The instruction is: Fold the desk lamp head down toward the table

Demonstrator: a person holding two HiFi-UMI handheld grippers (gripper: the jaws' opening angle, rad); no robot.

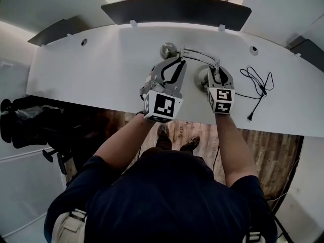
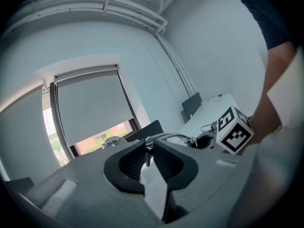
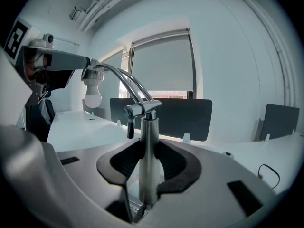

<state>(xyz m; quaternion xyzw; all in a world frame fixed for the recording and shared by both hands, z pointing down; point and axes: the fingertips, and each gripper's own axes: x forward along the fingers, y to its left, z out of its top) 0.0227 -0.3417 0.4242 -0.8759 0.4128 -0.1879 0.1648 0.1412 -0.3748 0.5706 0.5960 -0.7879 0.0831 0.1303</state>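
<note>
A chrome desk lamp stands on the white desk. Its round head is at the left, and thin curved arm rods run right to the upright post. My left gripper is shut on the arm rods just behind the head; in the left gripper view its jaws nip a thin rod, and the head shows beyond. My right gripper is shut on the chrome post, pads on both sides. The bare bulb hangs downward at the upper left.
A black power cord with plug lies loose on the desk right of the lamp. A dark divider panel runs along the desk's far edge. The front edge is just below both grippers. A black chair stands at the left.
</note>
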